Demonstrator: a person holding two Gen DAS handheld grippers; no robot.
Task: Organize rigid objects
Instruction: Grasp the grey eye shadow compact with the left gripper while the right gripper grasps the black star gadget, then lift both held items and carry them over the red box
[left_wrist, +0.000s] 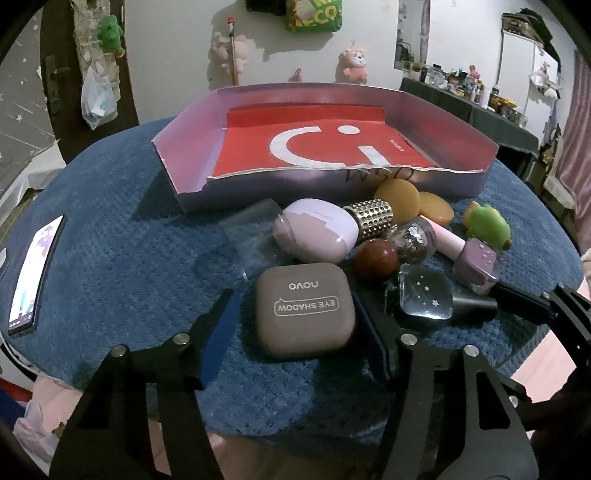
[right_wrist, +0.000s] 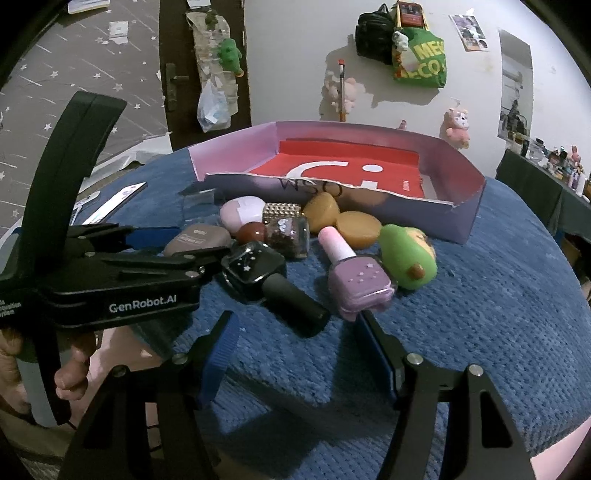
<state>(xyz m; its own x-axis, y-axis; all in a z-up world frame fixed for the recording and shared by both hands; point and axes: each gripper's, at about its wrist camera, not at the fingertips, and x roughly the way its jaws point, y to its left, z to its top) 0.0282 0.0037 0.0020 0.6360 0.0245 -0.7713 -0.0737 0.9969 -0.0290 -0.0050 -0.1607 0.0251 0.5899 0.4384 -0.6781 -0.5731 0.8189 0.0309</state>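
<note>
Taupe eyeshadow case (left_wrist: 306, 308) lying flat, nail polishes (right_wrist: 360, 282) tipped, box (left_wrist: 476, 184) behind

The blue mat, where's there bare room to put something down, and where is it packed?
Bare blue mat lies between the phone and the clear cup, and right of the green toy below the box. The box's red floor holds nothing. The cosmetics around the eyeshadow case are crowded together.
</note>
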